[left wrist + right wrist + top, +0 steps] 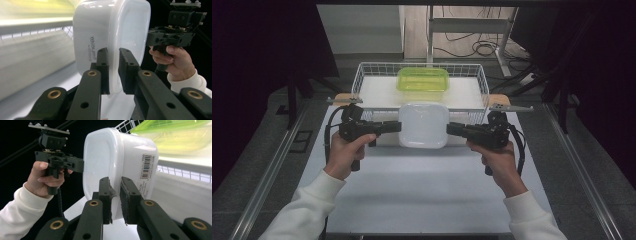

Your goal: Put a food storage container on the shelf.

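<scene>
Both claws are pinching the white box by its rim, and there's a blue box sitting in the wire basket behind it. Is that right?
Not quite: the box in the wire basket is green, not blue, as the high view shows. The rest holds: the left claw and the right claw each pinch the rim of the white box.

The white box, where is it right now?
In the high view the white box is mid-table, held between the left gripper and right gripper, just before the wire basket.

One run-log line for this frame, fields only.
left gripper: shut on white container rim | right gripper: shut on opposite rim | container: held in front of wire basket | green container: in basket
</scene>
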`<state>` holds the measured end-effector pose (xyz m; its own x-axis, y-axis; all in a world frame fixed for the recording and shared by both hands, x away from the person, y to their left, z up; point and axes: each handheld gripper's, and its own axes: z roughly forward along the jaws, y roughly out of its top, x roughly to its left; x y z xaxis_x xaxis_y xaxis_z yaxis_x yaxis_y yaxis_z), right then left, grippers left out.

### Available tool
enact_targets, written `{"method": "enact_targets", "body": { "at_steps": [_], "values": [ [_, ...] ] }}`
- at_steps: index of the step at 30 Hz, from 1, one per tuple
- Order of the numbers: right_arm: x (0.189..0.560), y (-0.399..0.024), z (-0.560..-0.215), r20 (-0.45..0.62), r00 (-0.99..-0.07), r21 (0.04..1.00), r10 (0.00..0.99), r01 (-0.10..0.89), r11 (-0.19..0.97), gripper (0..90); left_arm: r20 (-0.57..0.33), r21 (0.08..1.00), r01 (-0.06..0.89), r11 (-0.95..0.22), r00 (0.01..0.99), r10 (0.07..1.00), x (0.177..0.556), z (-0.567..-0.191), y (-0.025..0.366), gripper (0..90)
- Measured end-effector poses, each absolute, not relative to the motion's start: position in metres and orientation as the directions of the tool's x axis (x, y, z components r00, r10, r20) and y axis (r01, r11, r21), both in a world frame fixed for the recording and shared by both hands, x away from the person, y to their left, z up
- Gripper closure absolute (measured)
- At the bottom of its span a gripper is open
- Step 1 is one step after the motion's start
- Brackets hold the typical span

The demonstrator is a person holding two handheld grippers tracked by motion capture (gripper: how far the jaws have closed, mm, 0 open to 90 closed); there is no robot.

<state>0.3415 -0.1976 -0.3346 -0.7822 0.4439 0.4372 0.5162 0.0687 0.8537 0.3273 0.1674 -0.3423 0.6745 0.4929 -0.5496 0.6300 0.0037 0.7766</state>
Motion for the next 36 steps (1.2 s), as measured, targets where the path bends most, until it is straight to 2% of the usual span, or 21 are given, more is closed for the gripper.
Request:
{"method": "enact_targets", "body": {
  "at_steps": [15,36],
  "values": [
    [0.365,-0.191,-0.298,0.423,-0.796,0.872,0.434,0.487,0.044,78.9,-0.543,0.79,0.612,0.029,0.679,0.494,0.356,-0.307,0.175,79.4],
    [0.426,-0.184,-0.262,0.455,-0.78,0.862,0.429,0.508,0.01,79.2,-0.554,0.784,0.619,0.047,0.662,0.505,0.415,-0.269,0.181,79.3]
  ]
}}
